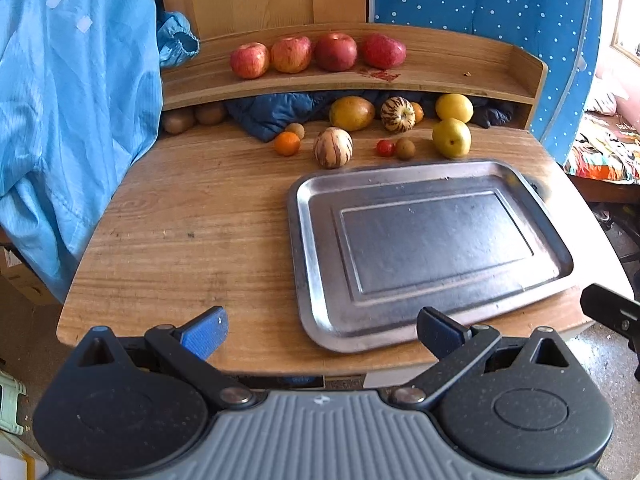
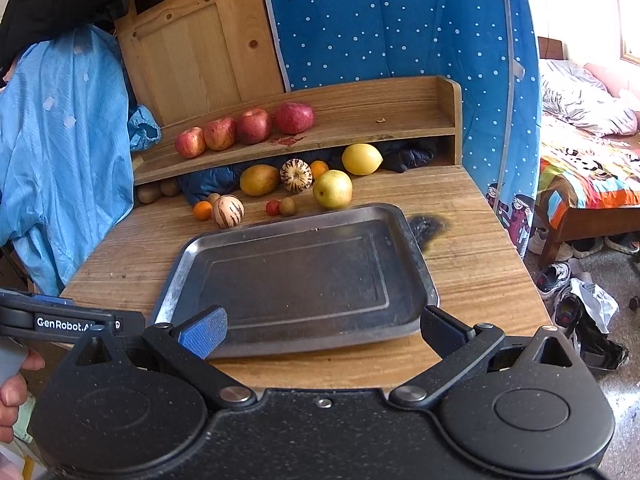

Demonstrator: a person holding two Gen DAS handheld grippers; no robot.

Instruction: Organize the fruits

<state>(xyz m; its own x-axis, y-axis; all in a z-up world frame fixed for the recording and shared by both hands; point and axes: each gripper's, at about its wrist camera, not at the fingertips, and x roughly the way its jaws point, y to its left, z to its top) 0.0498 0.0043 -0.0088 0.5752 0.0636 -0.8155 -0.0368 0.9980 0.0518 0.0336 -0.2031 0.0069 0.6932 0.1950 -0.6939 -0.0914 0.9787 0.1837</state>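
Loose round fruits, among them a striped melon [image 1: 333, 147] and a yellow pear [image 1: 451, 138], crowd the wooden table's [image 1: 192, 216] far edge, with four red apples [image 1: 316, 55] on the shelf [image 1: 440, 68] above. The bare steel tray [image 1: 424, 248] fills the near right, plain wood open to its left. Both the left gripper [image 1: 322, 334] and right gripper [image 2: 322, 332] hang wide and empty at the near edge; "GenRobot" shows on the left one.

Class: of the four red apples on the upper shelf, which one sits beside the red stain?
The rightmost apple; the red stain lies directly before it, unlike the other three.
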